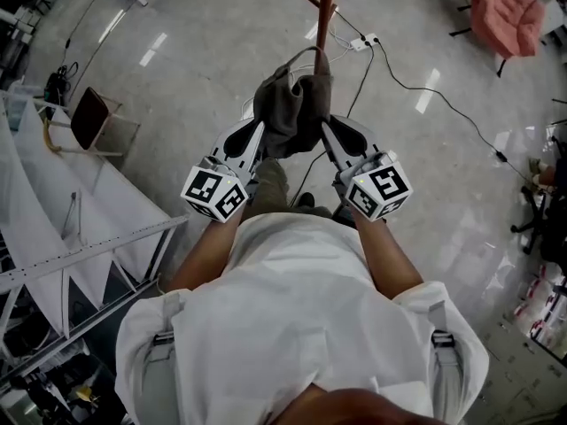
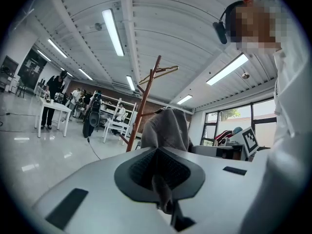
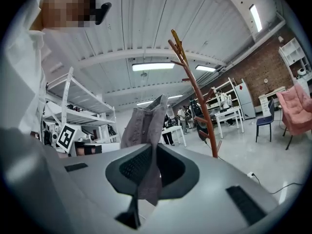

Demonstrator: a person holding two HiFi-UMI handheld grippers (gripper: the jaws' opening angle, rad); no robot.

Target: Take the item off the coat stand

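Head view: the grey garment [image 1: 292, 104] hangs bunched between the two tongs, its upper end just beside the red-brown pole of the coat stand [image 1: 326, 7]. A pale loop arches over the top of the cloth, and whether the garment touches a hook cannot be told here. The left tongs [image 1: 257, 129] meet the cloth on its left edge and the right tongs [image 1: 326, 124] on its right edge, each with its marker cube towards the person.

Left gripper view: the left tongs [image 2: 158, 156] are pressed together, pinching a thin fold of the garment [image 2: 165, 128] that runs down between the dark pads. The rest of the cloth rises in a mound just beyond the tips.

Right gripper view: the right tongs [image 3: 152, 147] are almost together and pinch a hanging flap of the garment [image 3: 146, 126], which stands upright above the pads and trails down between them.

Differences between views: the head view alone shows the floor beneath, with a power strip [image 1: 366, 41] and its cable, a brown chair [image 1: 89, 118] at the left and a pink armchair [image 1: 507, 11] at the upper right. The left gripper view places the coat stand [image 2: 144, 101] behind the garment and partly covered by it, and shows a person [image 2: 51, 99] at a white surface [image 2: 56, 108] far off. The right gripper view shows the coat stand [image 3: 195, 89] to the right of the garment, with ceiling visible between the two, and the pink armchair [image 3: 296, 108] at the far right
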